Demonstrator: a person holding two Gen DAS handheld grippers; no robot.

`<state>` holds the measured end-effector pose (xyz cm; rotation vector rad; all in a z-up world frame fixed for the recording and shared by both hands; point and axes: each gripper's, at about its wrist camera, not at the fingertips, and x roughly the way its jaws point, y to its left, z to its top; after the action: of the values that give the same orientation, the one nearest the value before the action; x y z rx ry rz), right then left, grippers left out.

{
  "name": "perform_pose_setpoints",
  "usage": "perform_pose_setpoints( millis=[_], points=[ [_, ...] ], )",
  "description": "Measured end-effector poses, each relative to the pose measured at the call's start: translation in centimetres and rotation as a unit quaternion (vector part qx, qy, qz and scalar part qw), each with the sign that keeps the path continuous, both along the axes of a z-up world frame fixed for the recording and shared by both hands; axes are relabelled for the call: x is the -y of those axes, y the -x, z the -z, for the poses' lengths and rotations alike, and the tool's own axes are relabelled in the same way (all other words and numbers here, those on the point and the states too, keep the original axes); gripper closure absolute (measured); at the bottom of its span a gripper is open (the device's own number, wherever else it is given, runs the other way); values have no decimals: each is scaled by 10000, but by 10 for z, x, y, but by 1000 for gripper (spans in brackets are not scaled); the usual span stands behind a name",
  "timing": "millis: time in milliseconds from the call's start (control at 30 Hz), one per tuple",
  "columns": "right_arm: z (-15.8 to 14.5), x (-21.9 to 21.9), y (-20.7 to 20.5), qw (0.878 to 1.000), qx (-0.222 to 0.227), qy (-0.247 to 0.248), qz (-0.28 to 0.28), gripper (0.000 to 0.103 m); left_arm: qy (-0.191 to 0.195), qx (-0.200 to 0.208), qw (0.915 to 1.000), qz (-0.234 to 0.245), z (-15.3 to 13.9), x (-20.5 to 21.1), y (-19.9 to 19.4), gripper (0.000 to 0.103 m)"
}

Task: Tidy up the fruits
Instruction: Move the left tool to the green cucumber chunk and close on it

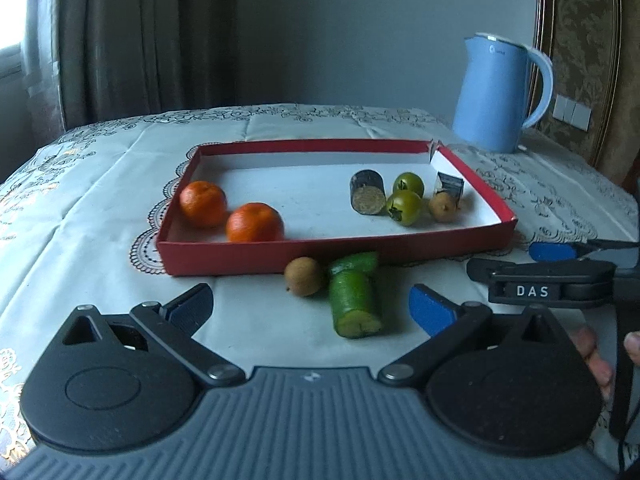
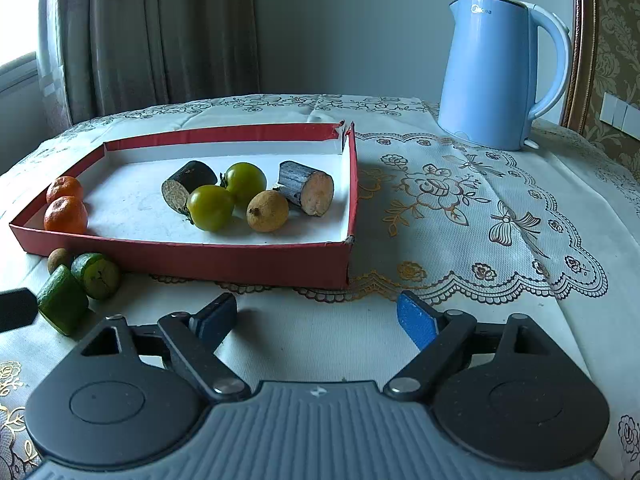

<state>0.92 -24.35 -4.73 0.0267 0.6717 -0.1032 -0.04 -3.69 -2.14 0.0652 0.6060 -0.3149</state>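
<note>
A shallow red box (image 1: 328,254) (image 2: 224,260) holds two oranges (image 1: 254,222) (image 2: 65,215), two green tomatoes (image 1: 404,207) (image 2: 210,207), a brown longan (image 1: 443,207) (image 2: 267,211) and two dark cane pieces (image 1: 367,197) (image 2: 307,193). In front of the box lie two green cane pieces (image 1: 354,304) (image 2: 63,305) and a second longan (image 1: 304,276) (image 2: 58,260). My left gripper (image 1: 312,306) is open and empty just before the near green piece. My right gripper (image 2: 316,316) is open and empty before the box's right corner; it also shows in the left wrist view (image 1: 560,264).
A blue electric kettle (image 1: 498,94) (image 2: 500,72) stands at the back right on the embroidered tablecloth (image 2: 460,208). Curtains hang behind the table at the left, and a wall runs behind.
</note>
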Motion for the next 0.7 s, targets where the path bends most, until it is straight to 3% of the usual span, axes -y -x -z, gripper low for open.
perform_pose_setpoints(
  millis=[100, 367, 500, 700],
  points=[
    [0, 0, 0, 10000, 0, 1, 0, 15, 57, -144, 9998, 127, 4, 5, -5, 14],
    [0, 0, 0, 10000, -1, 2, 0, 14, 171, -397, 9990, 133, 13, 6, -16, 22],
    [0, 0, 0, 10000, -1, 3, -1, 14, 203, -552, 9980, 231, 16, 8, -17, 48],
    [0, 0, 0, 10000, -2, 4, -1, 13, 41, -450, 9985, 303, 16, 16, -14, 64]
  ],
)
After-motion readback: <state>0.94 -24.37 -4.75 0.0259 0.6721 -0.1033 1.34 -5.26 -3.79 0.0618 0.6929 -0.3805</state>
